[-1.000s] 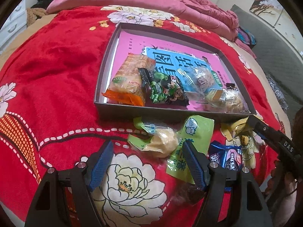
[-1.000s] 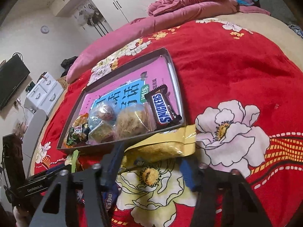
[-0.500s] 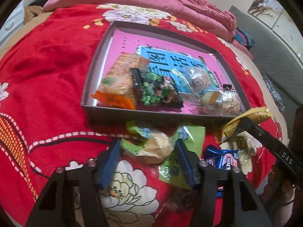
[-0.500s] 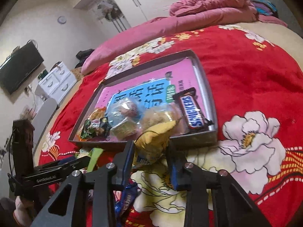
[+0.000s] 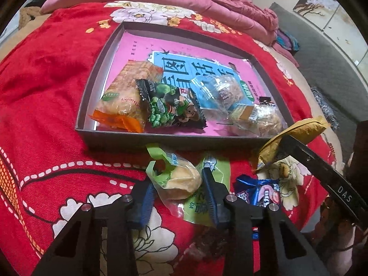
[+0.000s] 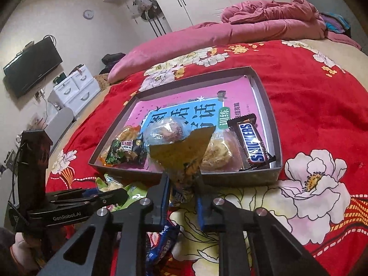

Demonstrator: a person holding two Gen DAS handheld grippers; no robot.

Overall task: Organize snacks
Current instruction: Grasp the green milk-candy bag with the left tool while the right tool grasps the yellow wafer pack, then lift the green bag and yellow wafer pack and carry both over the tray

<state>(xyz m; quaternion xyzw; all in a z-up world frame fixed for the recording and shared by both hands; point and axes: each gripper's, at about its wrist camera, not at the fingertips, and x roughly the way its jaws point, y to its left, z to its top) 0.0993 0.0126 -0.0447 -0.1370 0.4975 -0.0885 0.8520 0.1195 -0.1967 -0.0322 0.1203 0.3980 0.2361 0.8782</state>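
Note:
A grey tray (image 5: 147,138) on the red bedspread holds several snacks over a pink book, among them a Snickers bar (image 6: 251,143). My left gripper (image 5: 178,194) is shut on a green-wrapped bun (image 5: 178,179) lying in front of the tray, over a flat green packet (image 5: 207,204). My right gripper (image 6: 182,191) is shut on a yellow snack bag (image 6: 184,154) and holds it up just before the tray's near wall (image 6: 230,179); the bag also shows in the left wrist view (image 5: 296,131). A blue packet (image 5: 260,191) lies between the grippers.
Pink duvet and pillows (image 6: 230,32) lie at the bed's far side. White drawers (image 6: 76,89) and a wall TV (image 6: 30,66) stand to the left. The bedspread (image 6: 322,115) stretches right of the tray.
My right gripper closed on the yellow bag and lifted it off the bedspread. My left gripper moved forward and closed around the green-wrapped bun.

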